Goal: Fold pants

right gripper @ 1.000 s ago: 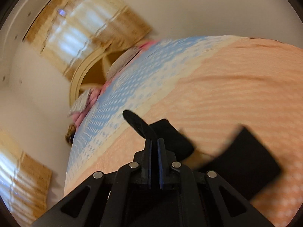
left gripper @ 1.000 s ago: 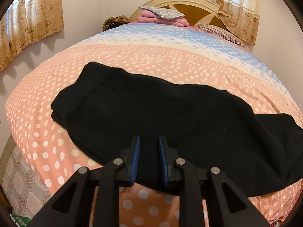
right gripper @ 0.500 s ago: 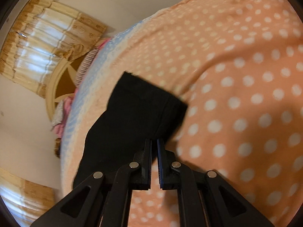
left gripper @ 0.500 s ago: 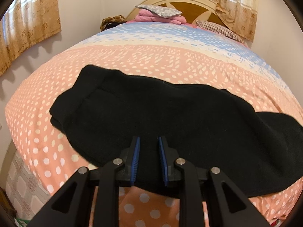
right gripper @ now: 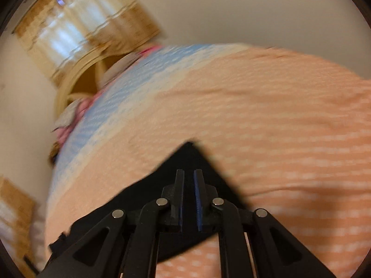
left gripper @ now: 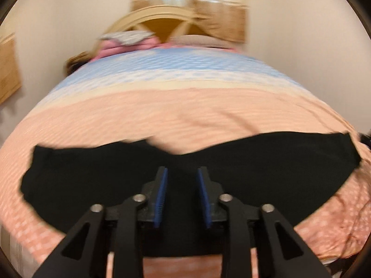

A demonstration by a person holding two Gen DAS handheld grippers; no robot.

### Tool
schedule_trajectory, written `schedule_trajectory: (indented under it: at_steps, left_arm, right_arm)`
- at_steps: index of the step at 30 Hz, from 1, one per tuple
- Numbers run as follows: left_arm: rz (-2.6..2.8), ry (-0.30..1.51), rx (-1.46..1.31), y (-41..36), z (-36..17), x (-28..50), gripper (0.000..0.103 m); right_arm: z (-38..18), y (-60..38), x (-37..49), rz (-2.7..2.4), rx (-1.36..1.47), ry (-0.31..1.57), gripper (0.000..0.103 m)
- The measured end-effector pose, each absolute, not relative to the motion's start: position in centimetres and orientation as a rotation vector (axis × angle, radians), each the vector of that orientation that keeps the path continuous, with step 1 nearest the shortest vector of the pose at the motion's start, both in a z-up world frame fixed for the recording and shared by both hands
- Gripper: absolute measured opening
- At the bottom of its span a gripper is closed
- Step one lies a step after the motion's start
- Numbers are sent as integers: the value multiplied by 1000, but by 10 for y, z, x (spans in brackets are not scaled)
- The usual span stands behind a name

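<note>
Left wrist view, blurred by motion: a pair of black fabric pants (left gripper: 116, 180) lies spread crosswise on the near part of a bed covered with a peach, white-dotted bedspread (left gripper: 185, 115) that turns to a cream and then a pale blue band toward the far end. The left black two-finger gripper with blue pads (left gripper: 182, 193) hangs over the garment's near edge, its jaws standing apart with only dark cloth visible in the gap; whether the pads touch the cloth cannot be told. The upper edge of the pants dips in the middle and rises toward both ends. Beyond the bed stand a cream and tan arched wooden headboard (left gripper: 167, 19), a heap of pink and grey bedding (left gripper: 123, 41), and golden patterned curtains (left gripper: 197, 4) over a bright window.

Right wrist view, also blurred and tilted: one pointed corner of the pants (right gripper: 185, 159) lies on the peach bedspread (right gripper: 278, 115), directly ahead of the right black two-finger gripper (right gripper: 189, 197). Its jaws stand a narrow gap apart, closer than the left pair, and nothing is clamped between them. The headboard (right gripper: 69, 85) and curtains (right gripper: 76, 30) show at upper left.
</note>
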State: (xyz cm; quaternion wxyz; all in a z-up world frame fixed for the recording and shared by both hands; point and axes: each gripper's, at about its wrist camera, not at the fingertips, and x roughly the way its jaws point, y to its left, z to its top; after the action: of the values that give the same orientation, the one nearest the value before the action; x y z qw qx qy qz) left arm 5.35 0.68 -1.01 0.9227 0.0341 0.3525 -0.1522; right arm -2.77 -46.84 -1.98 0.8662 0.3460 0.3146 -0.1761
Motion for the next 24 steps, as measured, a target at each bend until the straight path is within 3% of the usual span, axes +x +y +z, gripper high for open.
schedule_trajectory:
  at_steps: [7, 11, 19, 24]
  left_arm:
    - [-499, 741, 126, -74, -27, 44, 41]
    - [-506, 739, 170, -70, -43, 28, 43]
    - [-557, 766, 178, -58, -37, 20, 45]
    - [-520, 722, 121, -21, -29, 25, 47]
  right_arm:
    - [-49, -391, 11, -159, 601, 812, 9]
    - [-79, -382, -13, -170, 570, 897, 9]
    - [-73, -377, -24, -240, 510, 1040, 8]
    - [-21, -347, -16, -268, 342, 828, 9]
